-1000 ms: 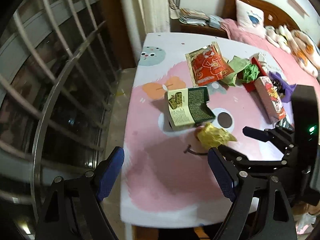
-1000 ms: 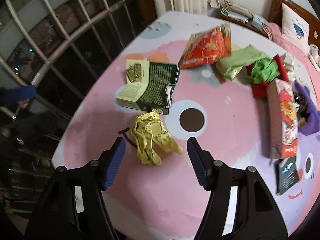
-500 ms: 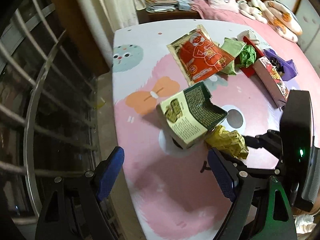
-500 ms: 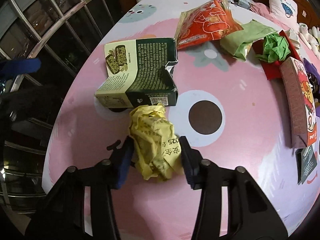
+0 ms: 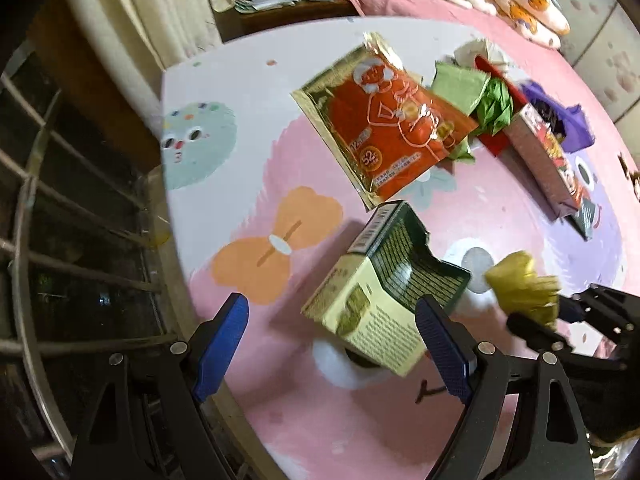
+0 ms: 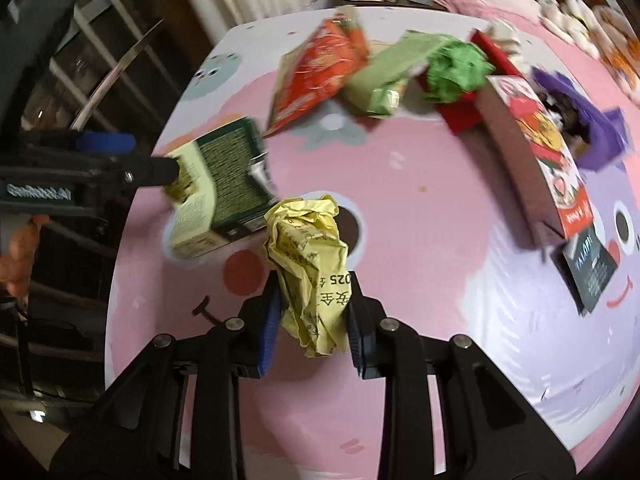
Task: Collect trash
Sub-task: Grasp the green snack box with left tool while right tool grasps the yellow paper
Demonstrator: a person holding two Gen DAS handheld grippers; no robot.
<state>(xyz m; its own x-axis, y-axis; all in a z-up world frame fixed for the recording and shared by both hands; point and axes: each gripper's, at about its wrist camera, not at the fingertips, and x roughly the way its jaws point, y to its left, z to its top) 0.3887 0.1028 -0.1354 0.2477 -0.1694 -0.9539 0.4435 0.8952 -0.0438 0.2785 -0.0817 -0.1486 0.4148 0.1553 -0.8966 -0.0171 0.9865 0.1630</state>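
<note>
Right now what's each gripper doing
Left gripper: open, over the green box.
Right gripper: jaws closing on the crumpled yellow paper.

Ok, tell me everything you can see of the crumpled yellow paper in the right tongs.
The crumpled yellow paper is a wrinkled wad of thin pale-yellow sheet with black printed characters and digits. It sits between the blue pads of the right tongs, whose jaws are closing onto its lower half; its top bulges out above them. Its upper left edge lies close by the green box, contact unclear. Whether it still touches the pink tablecloth cannot be told.
</note>
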